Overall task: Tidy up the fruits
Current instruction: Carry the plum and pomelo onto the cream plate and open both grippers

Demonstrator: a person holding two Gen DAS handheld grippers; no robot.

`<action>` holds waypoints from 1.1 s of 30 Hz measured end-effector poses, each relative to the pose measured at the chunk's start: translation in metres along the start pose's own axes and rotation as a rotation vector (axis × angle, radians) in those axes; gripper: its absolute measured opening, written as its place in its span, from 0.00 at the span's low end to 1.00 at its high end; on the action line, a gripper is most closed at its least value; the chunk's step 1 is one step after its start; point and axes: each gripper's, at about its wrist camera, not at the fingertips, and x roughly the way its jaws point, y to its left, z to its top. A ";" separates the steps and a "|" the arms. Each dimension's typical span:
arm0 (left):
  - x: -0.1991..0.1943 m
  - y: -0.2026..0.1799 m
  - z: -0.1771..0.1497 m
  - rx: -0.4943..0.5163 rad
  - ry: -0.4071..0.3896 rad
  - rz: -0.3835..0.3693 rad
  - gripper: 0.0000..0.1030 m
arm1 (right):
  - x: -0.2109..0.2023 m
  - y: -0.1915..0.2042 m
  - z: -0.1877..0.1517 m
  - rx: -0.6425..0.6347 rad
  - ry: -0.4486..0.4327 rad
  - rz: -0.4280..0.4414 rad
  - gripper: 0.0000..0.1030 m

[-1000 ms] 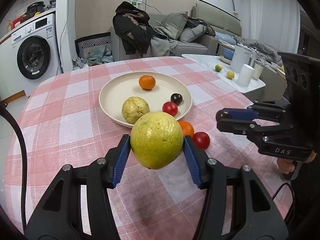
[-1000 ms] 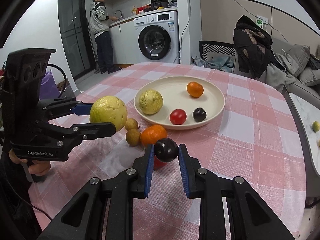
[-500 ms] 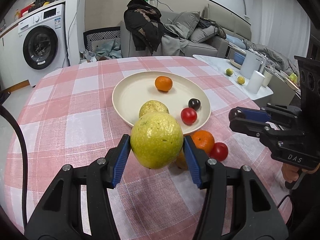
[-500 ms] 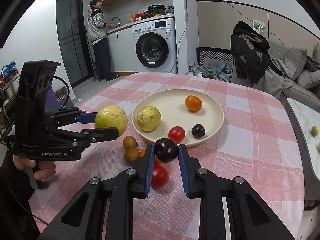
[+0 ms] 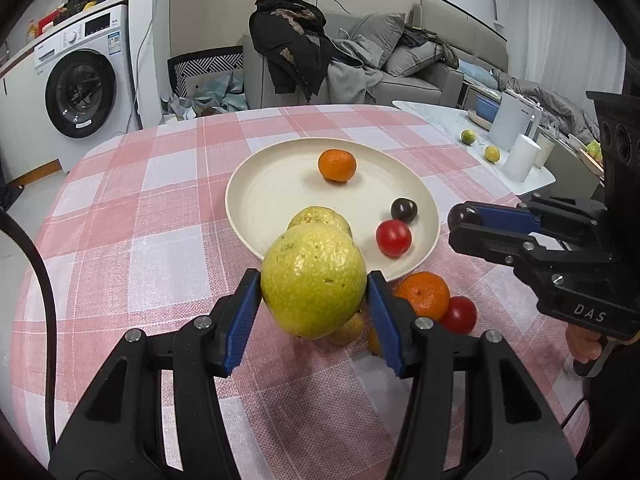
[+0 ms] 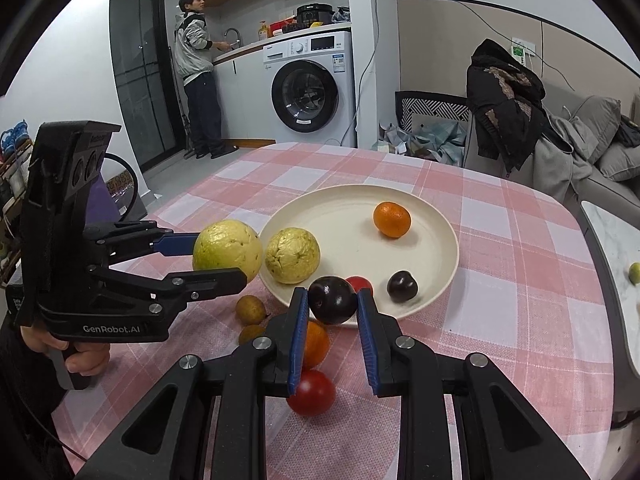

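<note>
Held off the desk [image 5: 168, 248] in two handheld grippers, above the near rim of a cream plate [image 5: 256, 184]: a large yellow-green fruit [image 5: 314, 280] with dimpled, speckled skin, pinched between the blue-padded fingers of the left gripper [image 5: 314, 300], and a glossy dark plum [image 6: 332, 299], pinched by the right gripper [image 6: 333, 312]

Seen from the right wrist, that big fruit [image 6: 227, 250] hanging just beside the plate's [image 6: 448, 232] left rim, near a second, paler yellow fruit [image 6: 293, 255] with wrinkled skin lying inside the plate

Also on the plate: an orange [image 6: 392, 219] toward the far side, a second dark plum [image 6: 402, 286] and a red tomato [image 6: 360, 283] near the front edge, the tomato partly hidden behind the held plum

Loose on the pink-and-white checked cloth in front of the plate: another orange [image 5: 423, 295] touching a red tomato [image 5: 459, 314], and two small brown fruits [image 6: 250, 309] just beside them

In the background, a washing machine [image 6: 312, 88] and a person [image 6: 198, 72] at the sink
</note>
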 end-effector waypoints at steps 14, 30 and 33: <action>0.006 -0.001 0.010 -0.003 -0.004 0.008 0.49 | 0.008 -0.008 0.005 0.037 0.004 -0.028 0.25; 0.033 -0.001 0.032 0.010 0.010 0.044 0.50 | 0.021 -0.016 0.016 0.064 0.018 -0.039 0.25; 0.035 0.000 0.033 0.009 0.012 0.044 0.49 | 0.026 -0.019 0.019 0.068 0.024 -0.046 0.25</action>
